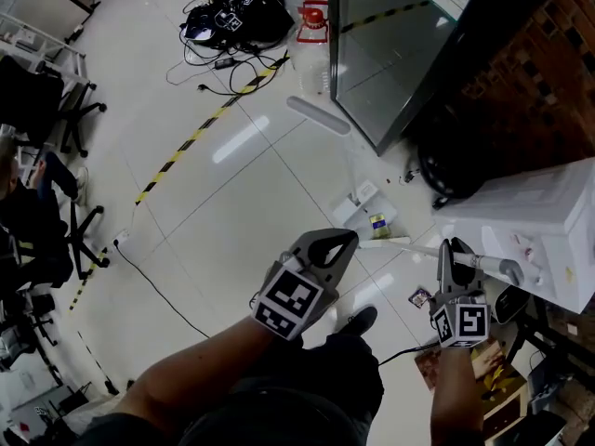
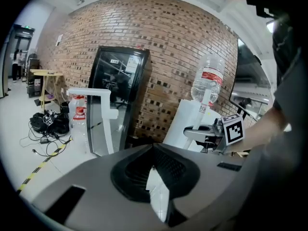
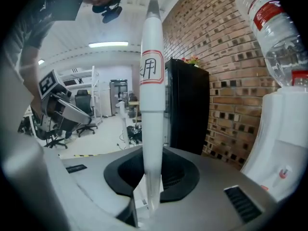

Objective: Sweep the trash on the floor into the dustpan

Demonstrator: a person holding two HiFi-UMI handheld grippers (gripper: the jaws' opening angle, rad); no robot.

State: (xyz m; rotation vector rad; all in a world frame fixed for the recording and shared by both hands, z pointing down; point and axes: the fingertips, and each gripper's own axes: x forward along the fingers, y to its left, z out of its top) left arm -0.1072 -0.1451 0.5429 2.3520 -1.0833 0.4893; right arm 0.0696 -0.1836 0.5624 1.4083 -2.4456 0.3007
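The black cabinet with its glass door is the biggest thing ahead of you, and the white water dispenser stands to its right. One dustpan stands upright on the floor just in front of the cabinet. The left gripper view shows its tall handle and crossbar top against the glass.

You have two grippers. Your right gripper is clamped on the white broom handle, which passes between its jaws and points toward the dustpan. Your left gripper has its jaws closed tip to tip with nothing between them, and it is raised above the floor, near the dustpan.

Only the head view shows trash. I count two clear pieces:
- A yellow-green packet lies just beside the dustpan.
- A small dark wrapper lies near your right gripper.

Only the right gripper view shows the red-framed label on the handle.
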